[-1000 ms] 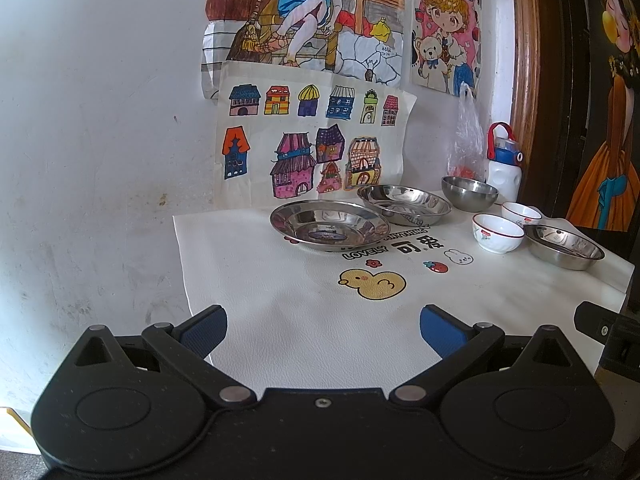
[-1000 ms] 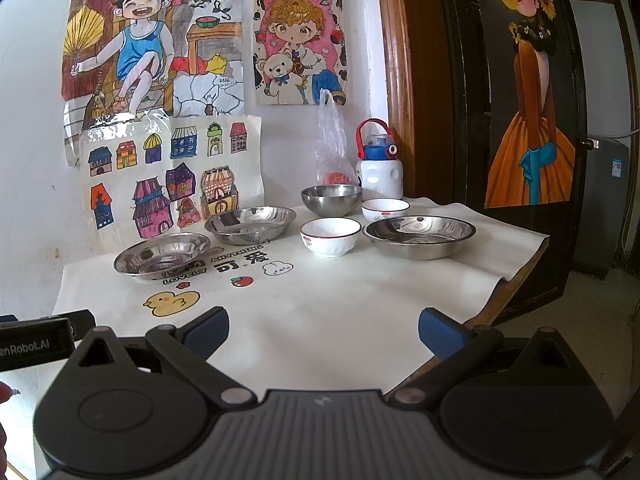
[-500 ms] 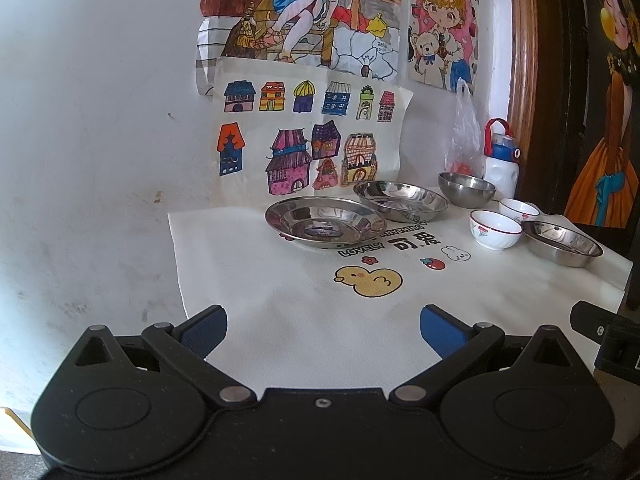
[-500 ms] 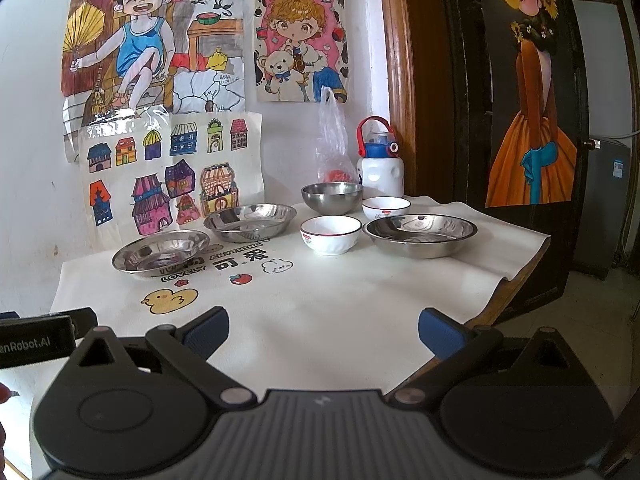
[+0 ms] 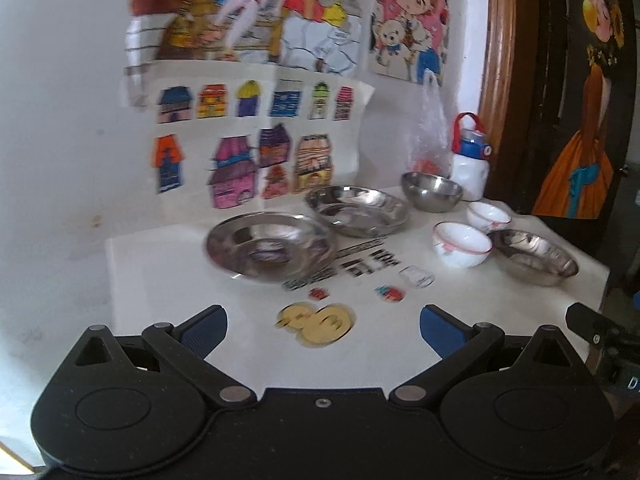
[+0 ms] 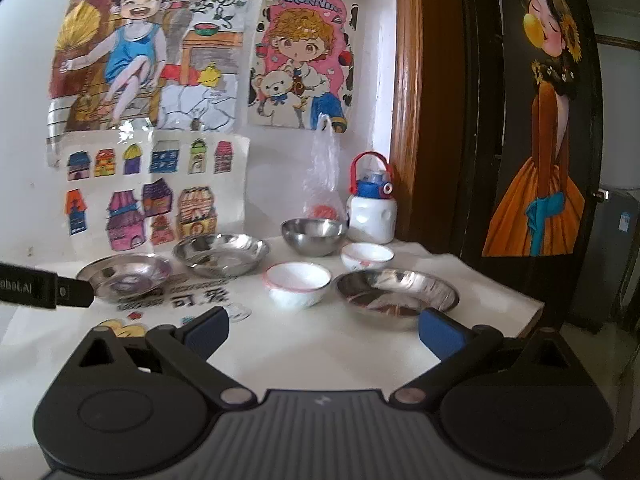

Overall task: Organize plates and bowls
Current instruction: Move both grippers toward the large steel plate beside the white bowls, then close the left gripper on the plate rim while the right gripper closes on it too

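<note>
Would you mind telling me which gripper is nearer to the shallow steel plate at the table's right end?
Right. The right gripper sits just short of that shallow steel plate, open. The left gripper is farther left, facing the leftmost steel plate.

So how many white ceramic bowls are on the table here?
2. One white bowl sits near the table's middle, left of the rightmost steel plate; the other is behind it, in front of the water bottle. Nothing looks stacked or hidden.
</note>
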Motion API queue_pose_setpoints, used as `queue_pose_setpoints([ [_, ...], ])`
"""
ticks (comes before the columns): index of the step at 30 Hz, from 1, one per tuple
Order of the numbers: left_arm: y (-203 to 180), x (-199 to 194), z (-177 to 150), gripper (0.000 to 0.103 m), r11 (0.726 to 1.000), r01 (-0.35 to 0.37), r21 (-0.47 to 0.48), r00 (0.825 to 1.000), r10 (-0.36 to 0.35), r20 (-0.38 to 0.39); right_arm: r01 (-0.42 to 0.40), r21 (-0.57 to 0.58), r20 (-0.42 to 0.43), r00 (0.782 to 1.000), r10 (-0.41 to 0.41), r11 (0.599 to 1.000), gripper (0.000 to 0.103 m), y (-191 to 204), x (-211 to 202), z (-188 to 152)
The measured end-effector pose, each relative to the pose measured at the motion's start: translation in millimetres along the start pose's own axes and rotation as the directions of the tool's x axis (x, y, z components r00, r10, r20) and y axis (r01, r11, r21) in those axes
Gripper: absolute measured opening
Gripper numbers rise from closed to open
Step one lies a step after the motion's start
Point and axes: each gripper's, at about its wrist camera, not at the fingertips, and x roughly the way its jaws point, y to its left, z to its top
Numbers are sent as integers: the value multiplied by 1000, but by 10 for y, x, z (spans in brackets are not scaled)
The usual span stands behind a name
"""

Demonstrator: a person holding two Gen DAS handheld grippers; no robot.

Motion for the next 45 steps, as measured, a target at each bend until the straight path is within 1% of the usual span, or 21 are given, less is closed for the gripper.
queue_pose_setpoints([
  [5, -98, 370, 346, 102, 998, 54, -12, 998, -55, -42, -44, -14, -6, 999, 44, 999, 103, -259, 337, 263],
  [10, -173, 742, 641, 102, 998, 58, 5, 996, -57, -69, -90, -17, -14, 996, 90, 996, 103, -462, 687, 516],
  [14, -287, 982, 821, 102, 997, 77, 26, 994, -75, -80, -95, -24, -18, 995, 95, 995, 103, -584, 904, 667],
  [17, -446, 1109, 925, 102, 993, 105, 50, 992, -101, -78, -80, -33, -23, 997, 79, 996, 103, -687, 1023, 711],
  [19, -582, 1188, 984, 102, 989, 129, 65, 990, -125, -73, -70, -47, -31, 997, 68, 996, 103, -763, 1097, 723],
  [21, -730, 1256, 1019, 102, 983, 167, 70, 984, -162, -79, -60, -57, -40, 998, 58, 997, 103, -867, 1173, 712],
  [24, -946, 1290, 985, 102, 974, 215, 71, 973, -208, -96, -46, -66, -74, 996, 41, 997, 103, -1057, 1323, 662],
  [27, -1178, 1309, 909, 102, 960, 275, 45, 955, -267, -129, -32, -73, -112, 993, 24, 997, 103, -1249, 1490, 609],
  [30, -1377, 1369, 814, 102, 956, 294, 18, 944, -288, -158, -47, -54, -150, 988, 38, 997, 103, -1435, 1671, 548],
  [33, -1549, 1484, 704, 102, 960, 280, -22, 941, -279, -191, -54, -23, -207, 977, 48, 998, 103, -1571, 1851, 477],
  [36, -1686, 1631, 603, 102, 964, 259, -56, 939, -265, -220, -74, 14, -245, 967, 75, 997, 100, -1679, 1983, 402],
  [39, -1758, 1731, 523, 100, 968, 236, -91, 945, -250, -212, -93, 46, -271, 957, 102, 995, 98, -1739, 2076, 334],
  [41, -1815, 1788, 492, 99, 964, 238, -118, 943, -259, -210, -106, 49, -281, 953, 116, 993, 95, -1747, 2128, 305],
  [45, -1938, 1873, 429, 93, 968, 223, -117, 946, -244, -213, -118, 48, -292, 948, 127, 992, 91, -1729, 2193, 254],
])
